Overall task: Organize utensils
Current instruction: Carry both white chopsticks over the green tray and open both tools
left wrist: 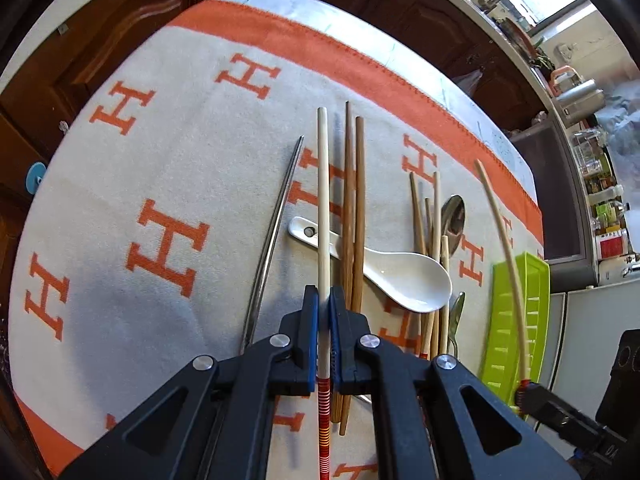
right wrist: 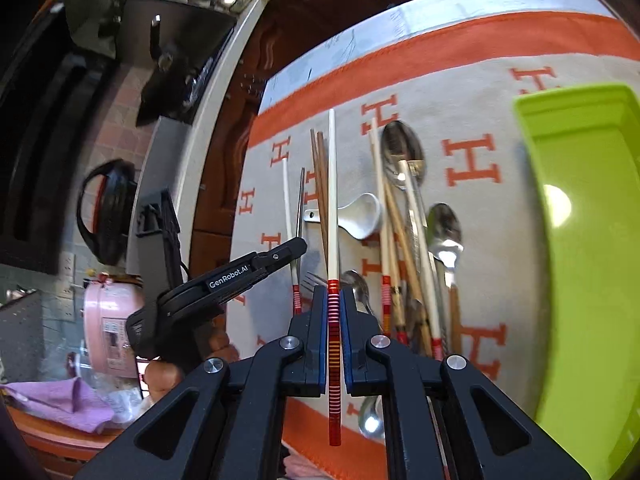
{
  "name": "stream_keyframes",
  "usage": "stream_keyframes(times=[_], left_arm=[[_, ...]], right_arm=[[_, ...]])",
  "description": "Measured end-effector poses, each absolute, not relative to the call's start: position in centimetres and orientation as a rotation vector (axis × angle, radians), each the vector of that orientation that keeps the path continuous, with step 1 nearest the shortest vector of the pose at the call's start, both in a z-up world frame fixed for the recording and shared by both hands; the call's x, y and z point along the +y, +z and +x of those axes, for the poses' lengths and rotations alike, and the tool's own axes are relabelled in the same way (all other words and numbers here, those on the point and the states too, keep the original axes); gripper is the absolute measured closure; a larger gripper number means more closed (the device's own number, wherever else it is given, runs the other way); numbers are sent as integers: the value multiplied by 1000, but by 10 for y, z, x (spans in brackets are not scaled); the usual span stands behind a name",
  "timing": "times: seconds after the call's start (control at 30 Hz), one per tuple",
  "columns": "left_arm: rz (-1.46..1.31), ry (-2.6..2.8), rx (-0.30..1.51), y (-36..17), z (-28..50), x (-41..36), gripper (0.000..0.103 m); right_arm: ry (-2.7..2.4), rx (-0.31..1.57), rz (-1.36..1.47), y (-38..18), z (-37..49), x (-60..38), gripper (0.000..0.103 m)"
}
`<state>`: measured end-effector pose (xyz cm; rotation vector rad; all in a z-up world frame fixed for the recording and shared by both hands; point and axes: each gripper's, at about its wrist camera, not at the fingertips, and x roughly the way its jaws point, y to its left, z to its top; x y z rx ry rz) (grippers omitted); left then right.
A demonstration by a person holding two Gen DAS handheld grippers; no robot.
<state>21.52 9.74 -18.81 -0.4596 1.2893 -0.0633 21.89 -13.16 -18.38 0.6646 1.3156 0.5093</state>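
My left gripper (left wrist: 324,300) is shut on a cream chopstick with a red striped end (left wrist: 323,200), held above the cloth. My right gripper (right wrist: 333,300) is shut on a matching cream chopstick (right wrist: 332,200) by its red striped end. That chopstick also shows in the left wrist view (left wrist: 502,240), over the green tray (left wrist: 516,320). The left gripper shows in the right wrist view (right wrist: 296,246). On the cloth lie brown chopsticks (left wrist: 354,200), a metal chopstick pair (left wrist: 276,232), a white ceramic spoon (left wrist: 404,276), metal spoons (right wrist: 402,152) and more chopsticks (right wrist: 400,240).
An orange and grey patterned cloth (left wrist: 160,160) covers the table. The green tray (right wrist: 592,240) sits at the right of the utensil pile. Dark wood cabinets (left wrist: 100,40) stand beyond the table edge. A kitchen counter with appliances (left wrist: 580,100) is at the far right.
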Motion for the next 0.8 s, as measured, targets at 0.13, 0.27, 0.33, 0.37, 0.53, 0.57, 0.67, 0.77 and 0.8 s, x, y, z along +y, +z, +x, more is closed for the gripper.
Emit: stream_keyframes(times=[0.13, 0.27, 0.33, 0.37, 0.53, 0.57, 0.67, 0.77, 0.8], left_arm=[[-356, -44, 1265, -179, 207, 90, 100], [-287, -76, 1262, -161, 195, 80, 100], [-278, -142, 1259, -149, 184, 69, 100], [-270, -178, 1261, -141, 179, 59, 100], [-226, -351, 1252, -108, 162, -8, 100], [-230, -381, 1257, -105, 160, -21, 100], [-244, -442, 1288, -104, 161, -61, 100], [-268, -472, 1328, -111, 166, -92, 100], [-279, -474, 1338, -114, 167, -102, 100]], right_arm=[[475, 1249, 721, -166, 187, -178, 97], [398, 1185, 720, -151, 153, -227, 97], [340, 1168, 699, -148, 139, -248, 97], [300, 1161, 680, -148, 132, -260, 97], [142, 1209, 591, -170, 113, -298, 97], [119, 1227, 578, -177, 110, -304, 97], [64, 1268, 514, -194, 105, -313, 97], [34, 1277, 506, -201, 98, -322, 90], [42, 1265, 520, -204, 98, -322, 86]])
